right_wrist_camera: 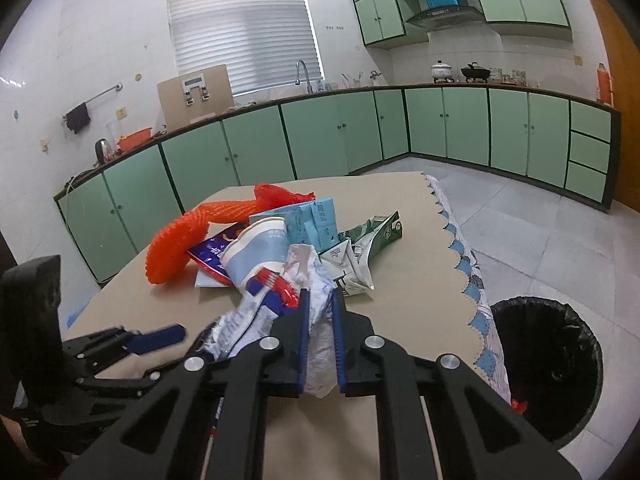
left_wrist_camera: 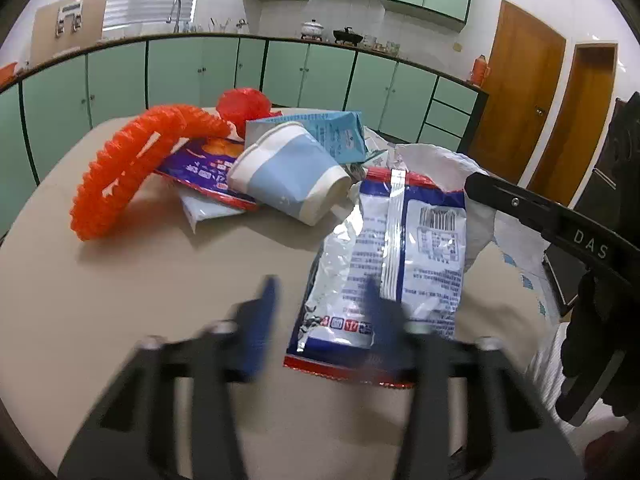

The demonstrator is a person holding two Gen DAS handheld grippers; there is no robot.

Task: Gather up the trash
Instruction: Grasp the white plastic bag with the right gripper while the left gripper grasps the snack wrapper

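A white, blue and red snack bag (left_wrist_camera: 400, 260) lies flat on the beige table (left_wrist_camera: 120, 300). My left gripper (left_wrist_camera: 322, 316) is blurred; its blue pads stand apart around the bag's near left corner, not pressing it. My right gripper (right_wrist_camera: 320, 296) is shut on a crumpled white wrapper (right_wrist_camera: 316, 344), and one of its black fingers (left_wrist_camera: 520, 204) shows at the right in the left wrist view. Behind lie a blue-and-white paper cup (left_wrist_camera: 288, 176) on its side, an orange foam net ring (left_wrist_camera: 120, 176), a purple packet (left_wrist_camera: 200, 168) and a blue carton (left_wrist_camera: 336, 132).
A round bin with a black liner (right_wrist_camera: 548, 360) stands on the tiled floor right of the table. A flattened green-and-white carton (right_wrist_camera: 368, 240) and a red plastic bag (right_wrist_camera: 276, 196) lie in the pile. Green cabinets (right_wrist_camera: 360, 136) line the walls.
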